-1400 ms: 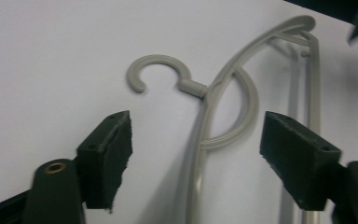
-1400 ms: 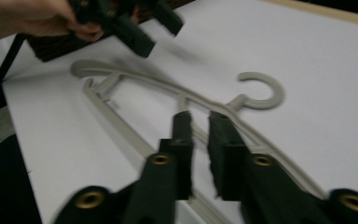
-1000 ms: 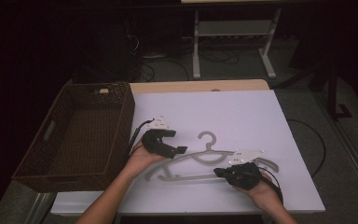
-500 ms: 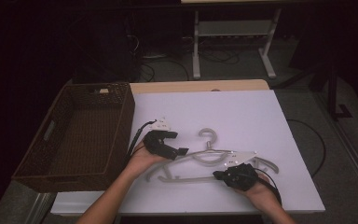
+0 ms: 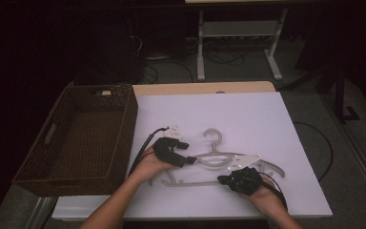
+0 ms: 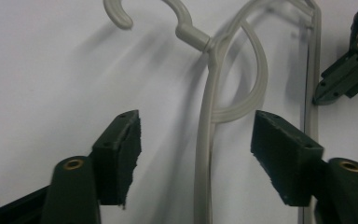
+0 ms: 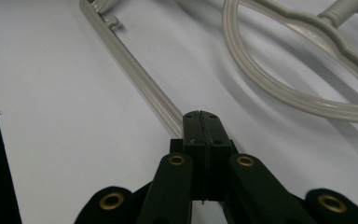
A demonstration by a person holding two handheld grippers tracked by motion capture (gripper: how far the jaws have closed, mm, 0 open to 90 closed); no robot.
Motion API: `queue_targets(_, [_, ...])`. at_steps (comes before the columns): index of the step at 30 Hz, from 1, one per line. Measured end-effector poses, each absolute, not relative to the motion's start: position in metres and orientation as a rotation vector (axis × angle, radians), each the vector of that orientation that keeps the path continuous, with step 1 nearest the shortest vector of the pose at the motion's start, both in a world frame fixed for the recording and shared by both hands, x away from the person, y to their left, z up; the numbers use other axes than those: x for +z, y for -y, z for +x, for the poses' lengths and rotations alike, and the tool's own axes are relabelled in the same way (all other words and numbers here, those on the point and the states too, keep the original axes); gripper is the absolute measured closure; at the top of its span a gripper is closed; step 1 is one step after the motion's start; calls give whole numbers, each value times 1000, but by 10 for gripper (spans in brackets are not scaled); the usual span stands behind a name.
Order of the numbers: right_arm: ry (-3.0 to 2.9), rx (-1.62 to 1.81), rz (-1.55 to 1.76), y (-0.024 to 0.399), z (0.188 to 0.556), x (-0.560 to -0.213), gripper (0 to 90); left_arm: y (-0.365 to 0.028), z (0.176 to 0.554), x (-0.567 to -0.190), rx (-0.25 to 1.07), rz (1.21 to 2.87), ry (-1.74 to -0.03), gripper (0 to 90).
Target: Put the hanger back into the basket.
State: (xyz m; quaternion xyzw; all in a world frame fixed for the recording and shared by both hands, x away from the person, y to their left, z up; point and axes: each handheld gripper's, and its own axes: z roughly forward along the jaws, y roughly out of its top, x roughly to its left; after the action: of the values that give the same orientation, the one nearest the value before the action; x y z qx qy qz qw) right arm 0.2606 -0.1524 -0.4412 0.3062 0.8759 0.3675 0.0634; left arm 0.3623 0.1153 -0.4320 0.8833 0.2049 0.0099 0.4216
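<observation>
- Near the front edge of the white surface (image 5: pixel 267 119), the right gripper (image 7: pixel 200 116) was clenched on the lower bar of the hanger (image 5: pixel 219 160).
- The left gripper (image 6: pixel 196 144), unclenched but closing, straddled its shoulder arm untouched.
- The hanger looked light, stiff, smooth and likely slippery; the thin bars seemed the best holds.

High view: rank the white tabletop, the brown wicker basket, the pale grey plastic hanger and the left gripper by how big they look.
1. White tabletop, largest.
2. Brown wicker basket.
3. Pale grey plastic hanger, lying flat on the tabletop.
4. Left gripper, smallest; its jaws, which have just been closing, straddle the hanger's arm without yet pressing it.
</observation>
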Motion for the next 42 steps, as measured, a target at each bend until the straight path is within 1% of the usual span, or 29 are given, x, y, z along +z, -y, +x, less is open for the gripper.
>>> queue_targets(3, [-2647, 1102, 924, 152, 261, -441, 895, -109, 362, -437, 4, 2224, -519, 392])
queue_targets(6, [-2646, 1103, 924, 152, 261, -441, 895, -105, 363, -440, -12, 2255, -490, 456])
queue_targets(13, [-2646, 1103, 922, 152, 261, -442, 895, -97, 361, -442, 14, 2320, -454, 610])
queue_targets(15, [-2643, 1109, 923, 152, 261, -442, 895, -97, 360, -442, 20, 2325, -446, 680])
queue_targets(22, [-2645, 1107, 919, 152, 261, -441, 895, -95, 360, -440, 67, 2349, -414, 797])
queue_targets(33, [-2639, 1131, 902, 152, 260, -440, 894, -99, 357, -433, 77, 2325, -376, 821])
queue_targets(35, [-2631, 1143, 897, 153, 259, -438, 892, -100, 358, -432, 71, 2313, -394, 825])
queue_targets(38, [-2609, 1194, 897, 156, 258, -433, 872, -102, 358, -429, 82, 2303, -400, 826])
queue_targets(42, [-2554, 1260, 904, 164, 257, -425, 813, -104, 357, -425, 107, 2292, -423, 827])
